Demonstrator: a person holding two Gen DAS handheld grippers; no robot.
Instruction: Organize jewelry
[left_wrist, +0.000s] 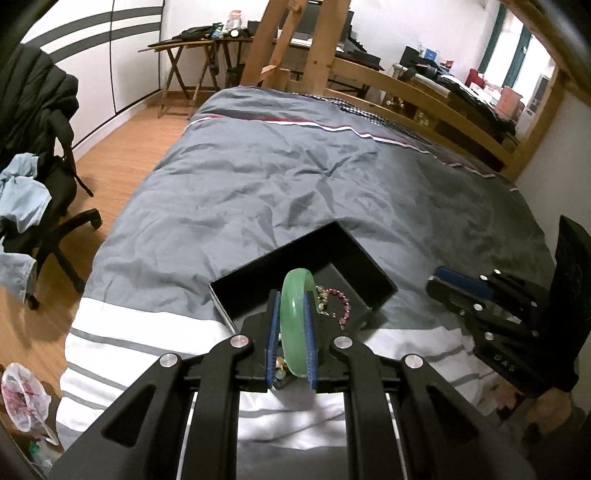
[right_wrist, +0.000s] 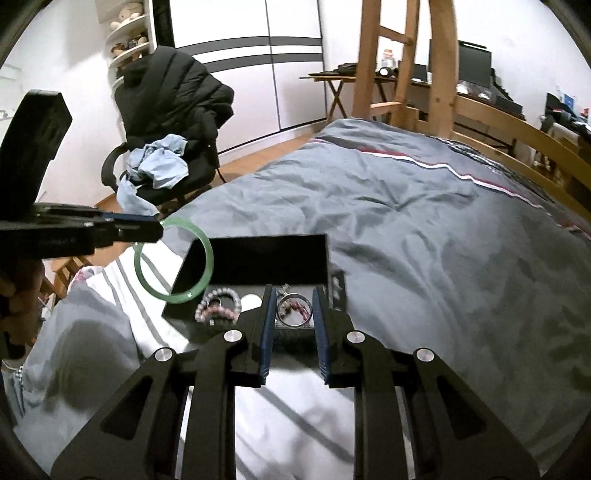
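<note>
My left gripper (left_wrist: 291, 295) is shut on a green jade bangle (left_wrist: 293, 321) and holds it upright above the near edge of an open black jewelry box (left_wrist: 347, 254) on the bed. The bangle (right_wrist: 173, 258) hangs from the left gripper (right_wrist: 157, 229) over the box's left corner in the right wrist view. The box (right_wrist: 258, 254) holds a pink bead bracelet (right_wrist: 218, 312), a metal ring (right_wrist: 293, 310) and small pieces. My right gripper (right_wrist: 293, 295) is open and empty at the box's near edge; it also shows in the left wrist view (left_wrist: 439, 280).
The box lies on a grey duvet (left_wrist: 280, 177) with white stripes. An office chair (right_wrist: 166, 122) with a black jacket and blue cloth stands left of the bed. A wooden bed frame and ladder (right_wrist: 402, 62) stand behind. A plastic bag (left_wrist: 22, 398) lies on the floor.
</note>
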